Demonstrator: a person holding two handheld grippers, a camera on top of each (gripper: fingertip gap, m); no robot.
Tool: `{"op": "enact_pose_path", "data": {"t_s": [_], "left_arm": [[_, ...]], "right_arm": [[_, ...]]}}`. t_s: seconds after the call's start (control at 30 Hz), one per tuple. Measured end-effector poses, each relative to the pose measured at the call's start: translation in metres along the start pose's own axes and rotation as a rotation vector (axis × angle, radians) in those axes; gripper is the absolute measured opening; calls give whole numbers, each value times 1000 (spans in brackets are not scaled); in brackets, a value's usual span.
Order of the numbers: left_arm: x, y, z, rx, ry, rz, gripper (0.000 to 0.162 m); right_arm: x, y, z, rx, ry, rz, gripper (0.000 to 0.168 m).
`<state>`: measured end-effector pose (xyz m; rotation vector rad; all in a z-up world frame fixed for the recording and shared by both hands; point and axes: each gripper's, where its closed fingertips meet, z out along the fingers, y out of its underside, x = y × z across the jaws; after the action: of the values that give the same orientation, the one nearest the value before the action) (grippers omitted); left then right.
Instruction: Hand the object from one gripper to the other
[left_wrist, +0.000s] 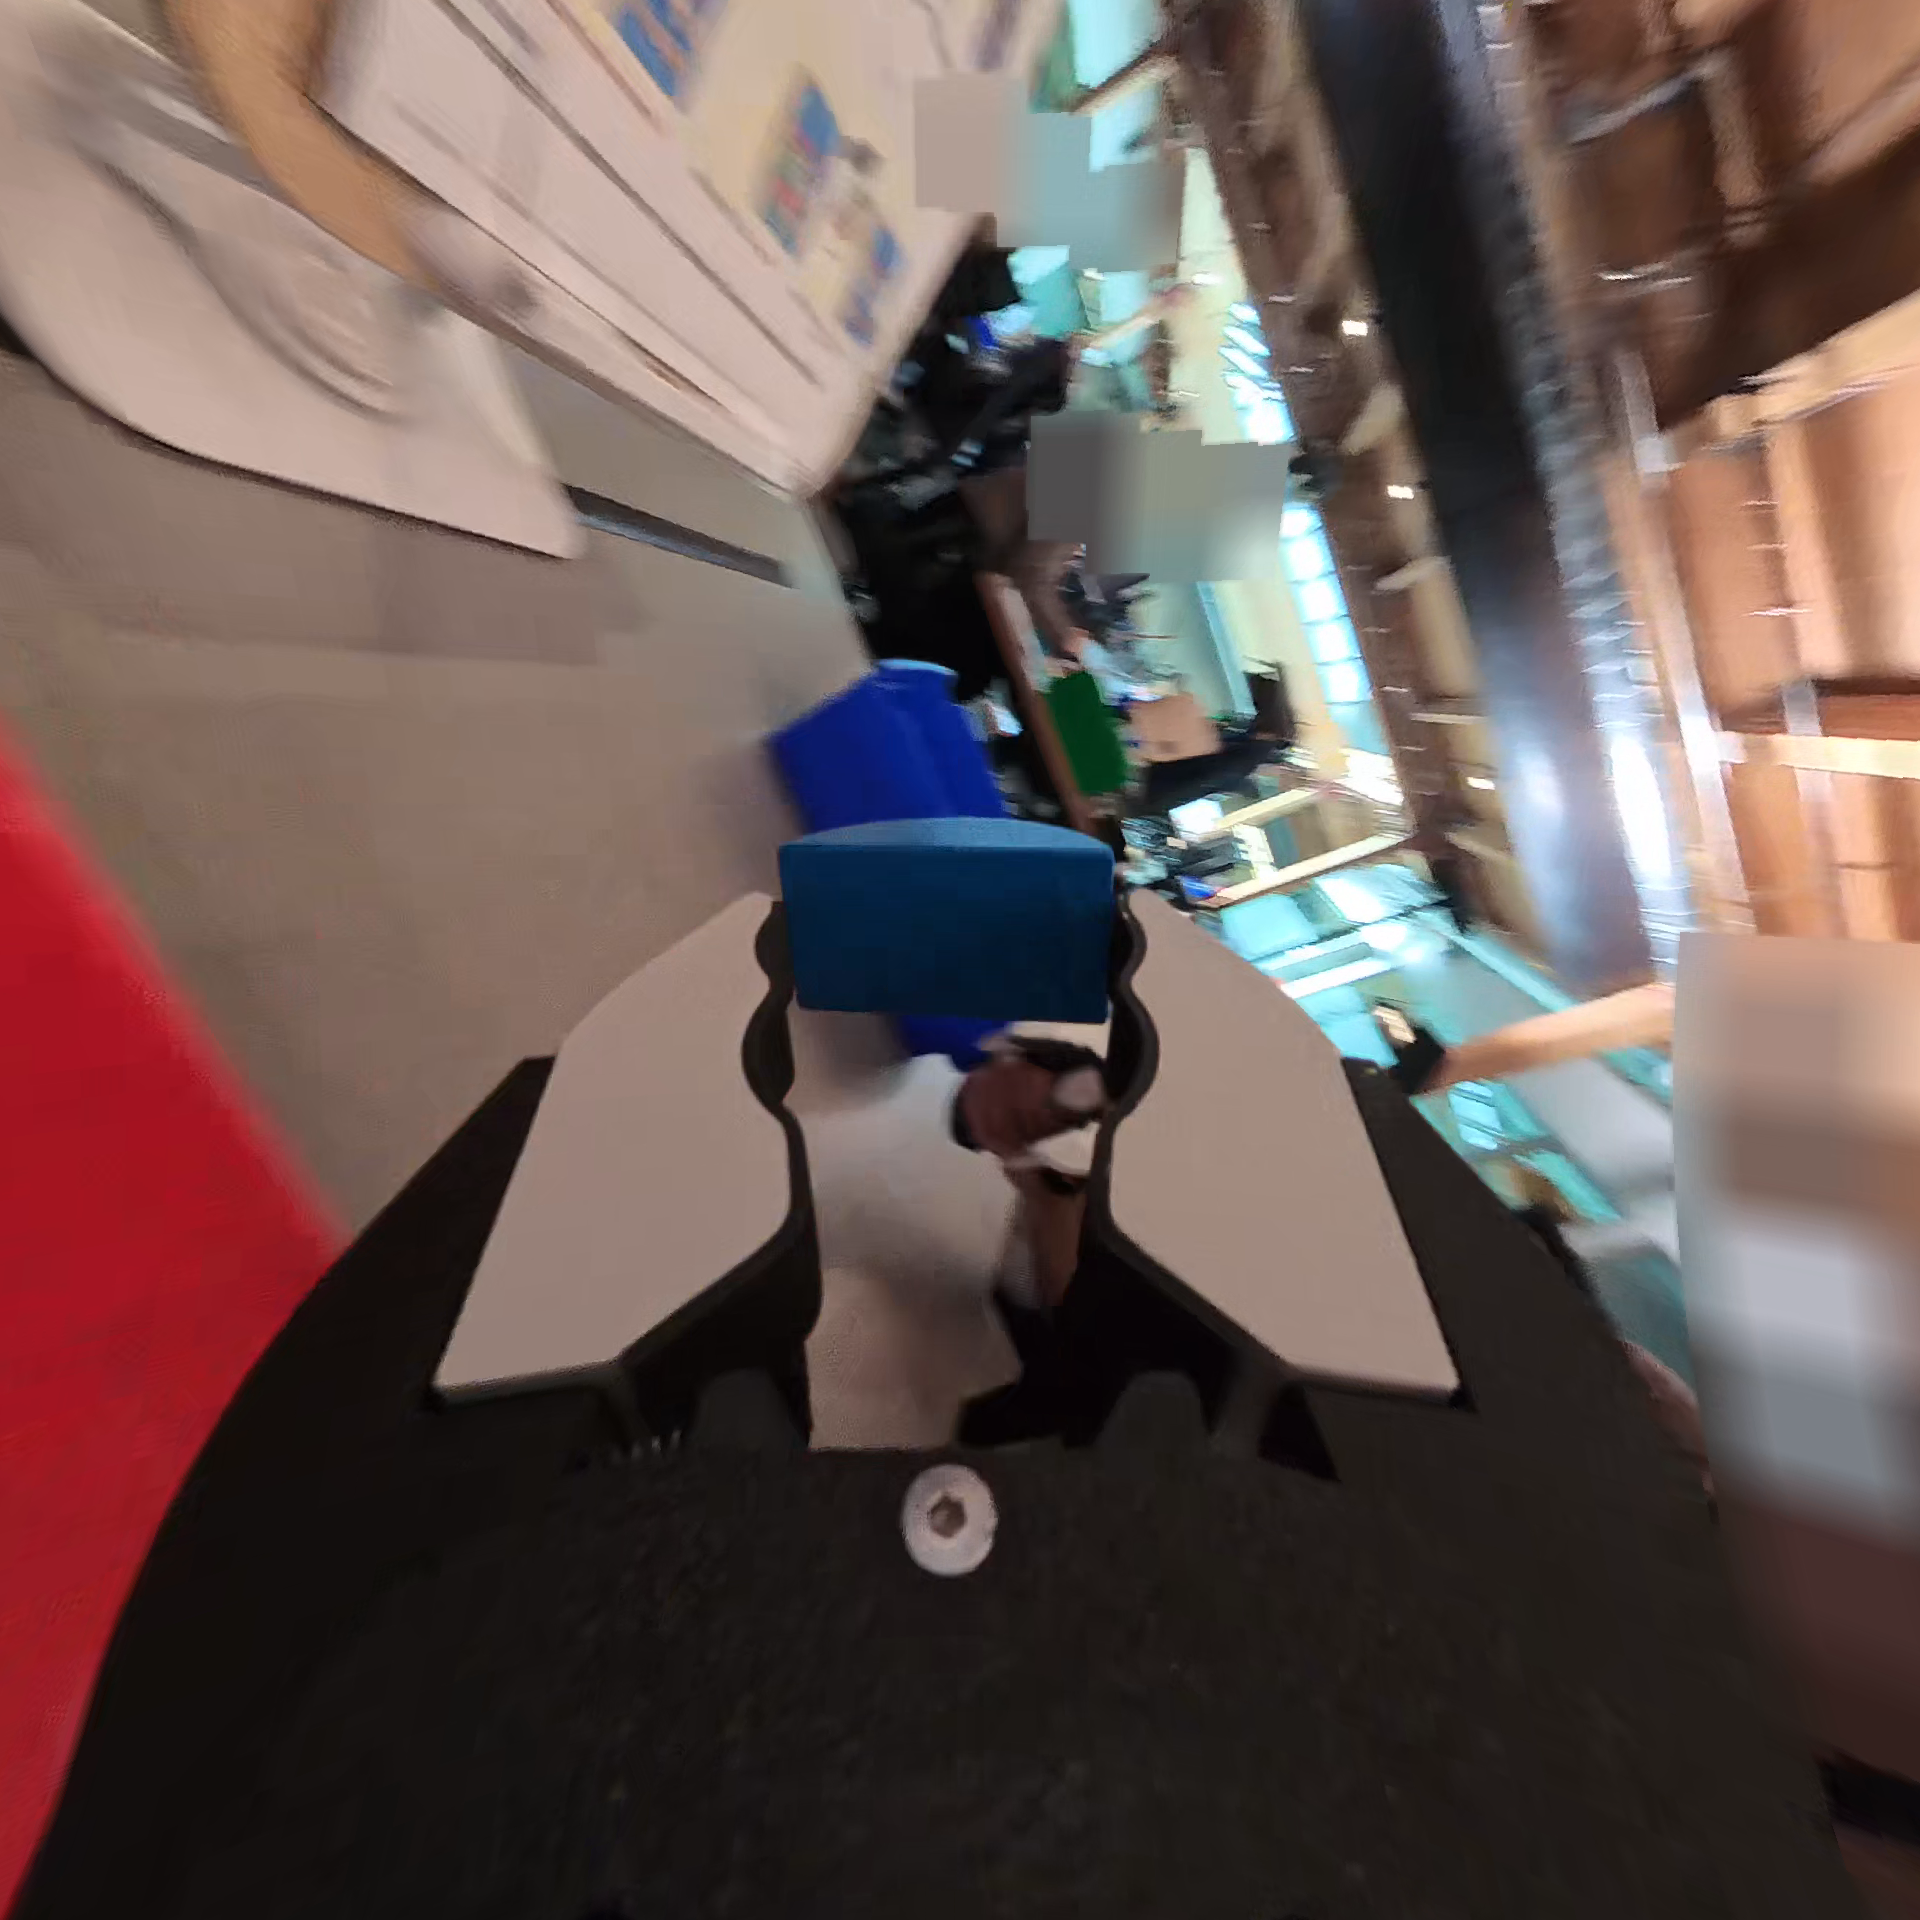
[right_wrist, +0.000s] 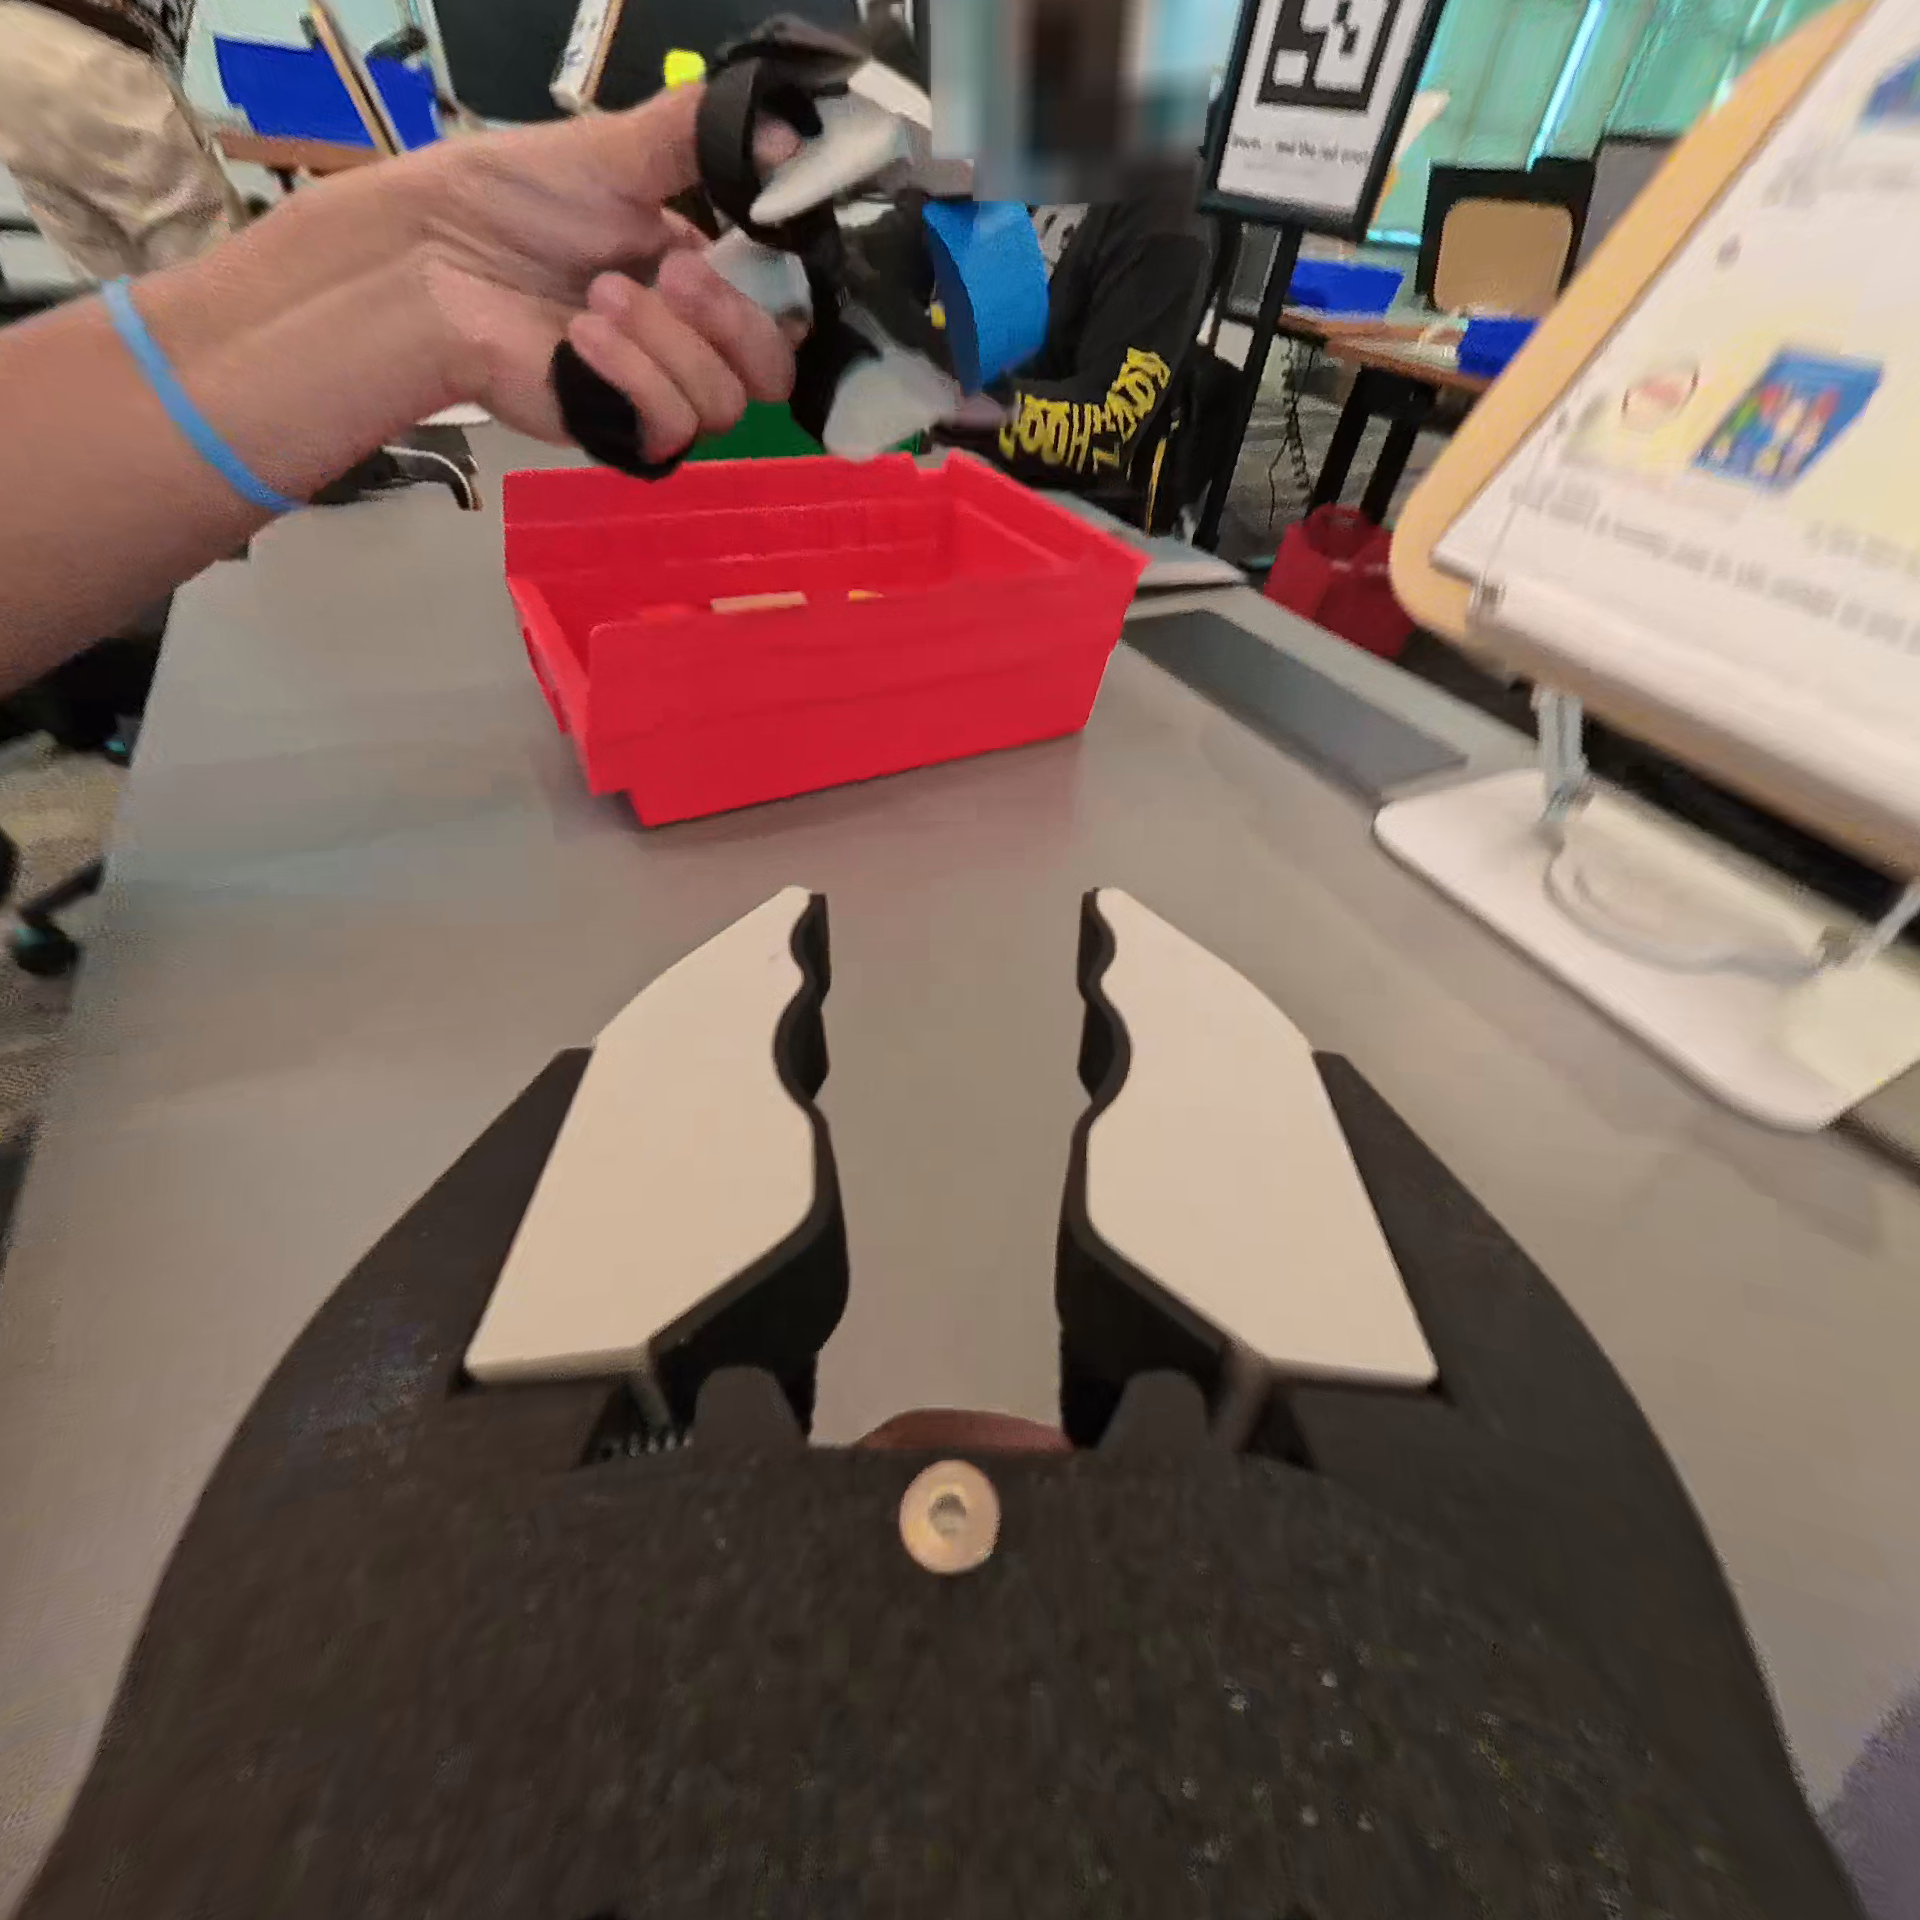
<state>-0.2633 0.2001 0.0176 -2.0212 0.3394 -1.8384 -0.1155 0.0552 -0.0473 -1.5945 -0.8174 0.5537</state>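
My left gripper (left_wrist: 945, 920) is shut on a blue block (left_wrist: 945, 914) held at its fingertips; the view is rolled sideways and blurred. In the right wrist view the same blue block (right_wrist: 987, 281) shows high at the far end, held in the left gripper (right_wrist: 914, 275) by a person's hand (right_wrist: 520, 291) above the red bin (right_wrist: 821, 634). My right gripper (right_wrist: 951, 914) is open and empty, low over the grey table (right_wrist: 312, 935), well short of the block.
The red bin holds a few small pieces. A white display stand (right_wrist: 1662, 914) with a printed board (right_wrist: 1714, 447) stands at the right. A dark flat pad (right_wrist: 1288, 696) lies beside the bin. People and other tables are behind.
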Motion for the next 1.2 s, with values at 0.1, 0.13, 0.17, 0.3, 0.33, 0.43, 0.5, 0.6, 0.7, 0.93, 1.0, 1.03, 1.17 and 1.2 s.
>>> {"op": "enact_pose_path", "data": {"t_s": [0.1, 0.13, 0.17, 0.3, 0.33, 0.43, 0.5, 0.6, 0.7, 0.93, 1.0, 1.03, 1.17, 1.2], "left_arm": [[29, 43, 50, -102, 180, -82, 58], [35, 58, 67, -140, 223, -105, 58], [39, 72, 82, -176, 253, -128, 58], [53, 113, 124, -286, 360, -213, 58], [56, 121, 130, -310, 371, -222, 58], [59, 139, 148, -369, 373, -236, 58], [63, 145, 155, -389, 394, -249, 58], [67, 155, 161, -420, 402, -227, 58], [65, 168, 150, -434, 371, -141, 71], [30, 231, 90, -449, 225, 28, 62], [23, 244, 79, -425, 221, -7, 60], [19, 247, 75, -402, 224, -37, 59], [10, 251, 67, -313, 242, -117, 57], [9, 252, 65, -309, 240, -118, 56]], "right_arm": [[10, -33, 20, 37, -4, -97, 46], [13, -40, 25, 51, -7, -114, 46], [15, -44, 29, 52, -14, -122, 46], [22, -46, 30, 35, -11, -167, 46], [23, -43, 28, 22, -15, -169, 46], [24, -33, 17, 0, -9, -173, 35], [25, -31, 7, 10, 9, -167, 35], [23, -28, -4, 12, 21, -151, 34], [27, -32, -27, 18, 52, -109, 35], [174, -21, -165, -226, 477, 39, 35], [219, 18, -195, -419, 549, 137, 34], [236, 39, -204, -509, 562, 185, 34], [242, 114, -199, -826, 372, 322, 35], [239, 128, -195, -908, 334, 304, 35]]}}
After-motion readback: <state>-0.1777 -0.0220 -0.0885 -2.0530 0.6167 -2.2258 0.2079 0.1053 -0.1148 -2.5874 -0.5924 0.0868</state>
